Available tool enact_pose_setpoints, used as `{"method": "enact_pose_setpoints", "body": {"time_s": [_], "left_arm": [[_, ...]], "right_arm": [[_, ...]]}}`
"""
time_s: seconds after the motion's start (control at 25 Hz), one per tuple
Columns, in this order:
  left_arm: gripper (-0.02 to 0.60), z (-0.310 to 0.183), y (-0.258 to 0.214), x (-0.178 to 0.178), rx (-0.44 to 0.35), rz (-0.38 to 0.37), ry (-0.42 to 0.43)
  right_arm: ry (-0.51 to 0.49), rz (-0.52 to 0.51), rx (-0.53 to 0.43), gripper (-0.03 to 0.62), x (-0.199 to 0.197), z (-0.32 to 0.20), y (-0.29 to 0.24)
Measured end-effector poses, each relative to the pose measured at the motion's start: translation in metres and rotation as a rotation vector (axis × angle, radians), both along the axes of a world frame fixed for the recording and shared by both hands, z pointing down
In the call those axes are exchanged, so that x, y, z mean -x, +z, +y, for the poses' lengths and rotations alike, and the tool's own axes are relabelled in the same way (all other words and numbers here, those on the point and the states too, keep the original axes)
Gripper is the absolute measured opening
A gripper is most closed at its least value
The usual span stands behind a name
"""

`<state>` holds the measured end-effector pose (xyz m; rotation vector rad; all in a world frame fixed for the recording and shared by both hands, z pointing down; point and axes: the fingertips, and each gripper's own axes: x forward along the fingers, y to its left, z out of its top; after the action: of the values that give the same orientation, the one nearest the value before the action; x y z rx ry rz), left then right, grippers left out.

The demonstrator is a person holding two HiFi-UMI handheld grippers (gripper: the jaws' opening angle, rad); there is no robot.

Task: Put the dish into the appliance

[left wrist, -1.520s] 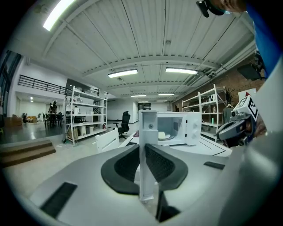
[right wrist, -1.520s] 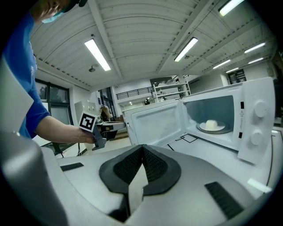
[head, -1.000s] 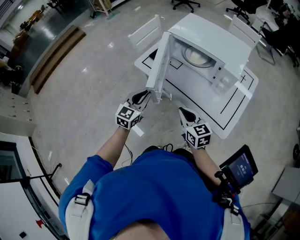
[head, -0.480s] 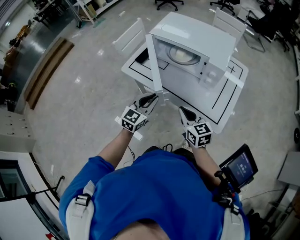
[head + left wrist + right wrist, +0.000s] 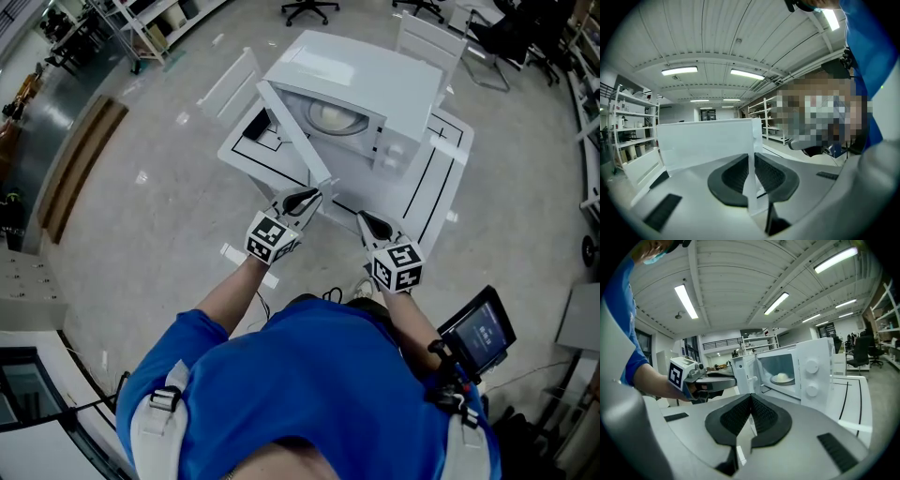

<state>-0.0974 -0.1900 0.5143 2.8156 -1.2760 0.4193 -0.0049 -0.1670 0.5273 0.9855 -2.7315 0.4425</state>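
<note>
A white microwave [image 5: 366, 75] stands on a white table [image 5: 441, 178] with its door [image 5: 291, 131] partly open. A pale dish [image 5: 333, 117] lies inside on the turntable, and the right gripper view shows the dish [image 5: 782, 378] there too. My left gripper [image 5: 317, 194] is shut on the door's free edge; in the left gripper view the door [image 5: 703, 143] runs edge-on between the pads of the left gripper [image 5: 752, 161]. My right gripper [image 5: 361, 217] hangs shut and empty just in front of the table, to the right of the left one.
Black lines mark the table top. White chairs [image 5: 230, 84] [image 5: 427, 37] stand behind and left of the table, with dark office chairs [image 5: 305, 9] further back. A tablet [image 5: 483, 333] hangs at the person's right side. Shelving [image 5: 141, 23] lines the far left.
The door has swung from wide open toward the microwave's front. My left gripper has moved right with the door's edge, and the right gripper has shifted slightly.
</note>
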Motion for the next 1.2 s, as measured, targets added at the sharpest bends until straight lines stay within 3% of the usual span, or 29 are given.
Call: {"method": "enact_pose_setpoints", "body": {"time_s": [0.28, 0.6, 1.2], "left_arm": [[0.041, -0.031, 0.0, -0.034, -0.001, -0.013, 0.046], [0.041, -0.072, -0.009, -0.056, -0.025, -0.001, 0.038], [0.041, -0.123, -0.01, -0.079, -0.022, 0.009, 0.005]], "right_arm": [[0.045, -0.001, -0.014, 0.002, -0.029, -0.022, -0.003], [0.084, -0.001, -0.03, 0.002, -0.058, -0.044, -0.007], [0.092, 0.007, -0.042, 0.002, -0.075, -0.072, -0.01]]}}
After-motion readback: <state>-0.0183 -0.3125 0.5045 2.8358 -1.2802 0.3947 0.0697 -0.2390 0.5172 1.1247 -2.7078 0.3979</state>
